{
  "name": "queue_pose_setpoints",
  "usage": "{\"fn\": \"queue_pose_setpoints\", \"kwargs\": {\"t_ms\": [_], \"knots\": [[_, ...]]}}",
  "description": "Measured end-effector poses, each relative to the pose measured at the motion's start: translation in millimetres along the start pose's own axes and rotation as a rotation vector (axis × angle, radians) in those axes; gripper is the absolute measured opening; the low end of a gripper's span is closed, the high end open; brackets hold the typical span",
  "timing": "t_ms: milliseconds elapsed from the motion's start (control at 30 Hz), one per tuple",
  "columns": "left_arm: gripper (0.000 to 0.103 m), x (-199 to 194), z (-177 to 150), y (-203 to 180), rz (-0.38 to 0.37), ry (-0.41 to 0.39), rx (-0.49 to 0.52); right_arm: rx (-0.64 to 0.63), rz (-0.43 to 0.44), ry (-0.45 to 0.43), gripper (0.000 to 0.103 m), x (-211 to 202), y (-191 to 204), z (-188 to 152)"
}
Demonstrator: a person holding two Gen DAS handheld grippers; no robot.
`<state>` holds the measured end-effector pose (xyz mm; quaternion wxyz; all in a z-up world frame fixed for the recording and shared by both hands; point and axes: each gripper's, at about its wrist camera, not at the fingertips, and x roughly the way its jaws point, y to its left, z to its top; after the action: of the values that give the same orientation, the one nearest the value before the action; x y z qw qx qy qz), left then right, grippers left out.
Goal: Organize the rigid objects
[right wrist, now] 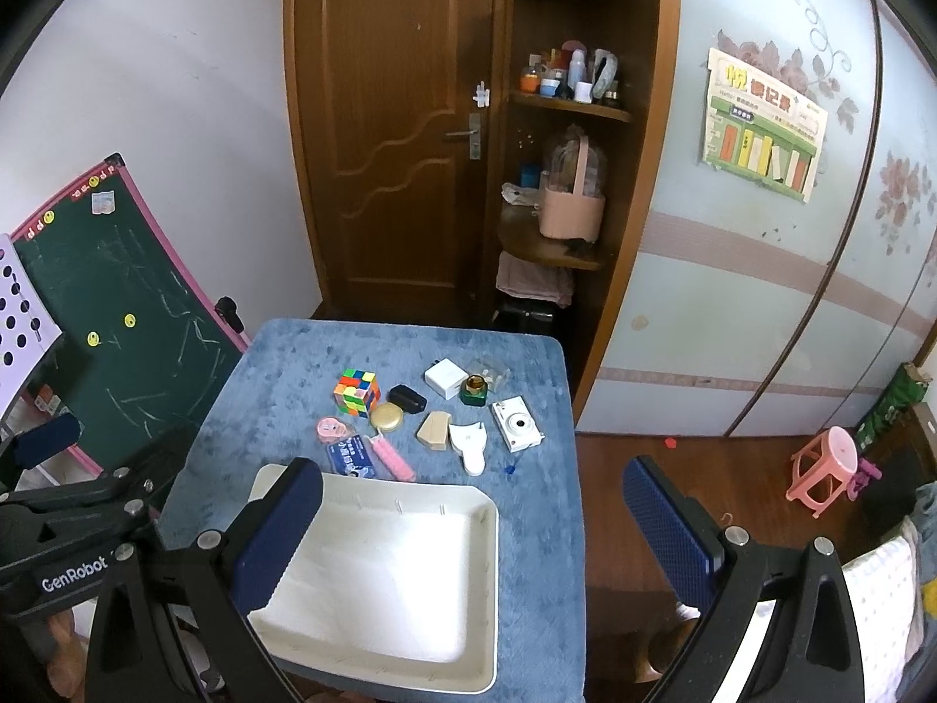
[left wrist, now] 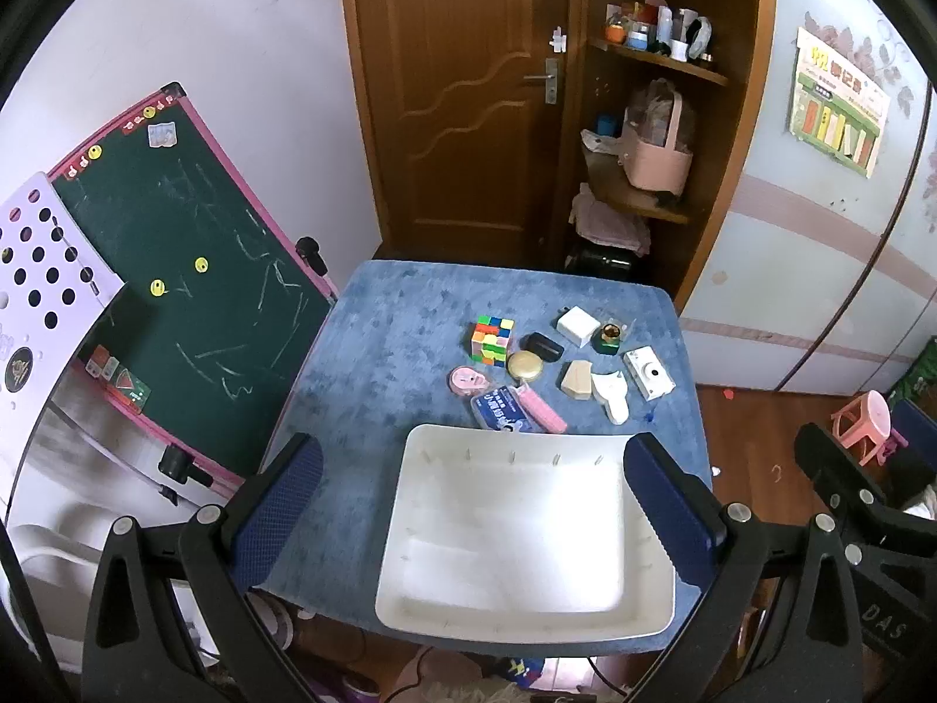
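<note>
A small table with a blue cloth (left wrist: 375, 351) (right wrist: 281, 375) holds an empty white tray (left wrist: 585, 615) (right wrist: 468, 644) at its near edge. Beyond it lie several small objects: a colour cube (left wrist: 492, 340) (right wrist: 356, 391), a gold round tin (left wrist: 525, 365) (right wrist: 387, 417), a black case (left wrist: 541, 347), a white box (left wrist: 578, 325) (right wrist: 445, 377), a green jar (left wrist: 609, 340), a white toy camera (left wrist: 647, 372) (right wrist: 515, 423), a pink comb (left wrist: 541, 408) (right wrist: 391, 458). My left gripper (left wrist: 473, 515) is open above the tray. My right gripper (right wrist: 473, 539) is open over the tray's right side. Both hold nothing.
A green chalkboard (left wrist: 193, 293) leans left of the table. A wooden door (left wrist: 468, 94) and corner shelves (left wrist: 650, 135) stand behind it. A wardrobe (right wrist: 761, 293) fills the right. A pink stool (right wrist: 823, 471) stands on the wooden floor.
</note>
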<state>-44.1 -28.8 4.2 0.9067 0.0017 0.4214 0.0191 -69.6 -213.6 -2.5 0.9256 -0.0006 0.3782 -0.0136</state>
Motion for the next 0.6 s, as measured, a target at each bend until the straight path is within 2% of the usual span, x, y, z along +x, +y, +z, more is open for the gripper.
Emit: {"fn": "queue_pose_setpoints", "kwargs": {"t_ms": [333,600], "knots": [[0.102,15,8,5,-0.022,0.020,0.016,0.037,0.029,0.021,0.103,10,3,4],[0.102,26,26,14,-0.062,0.012,0.047,0.079,-0.013,0.012,0.103,12,11,17]]}}
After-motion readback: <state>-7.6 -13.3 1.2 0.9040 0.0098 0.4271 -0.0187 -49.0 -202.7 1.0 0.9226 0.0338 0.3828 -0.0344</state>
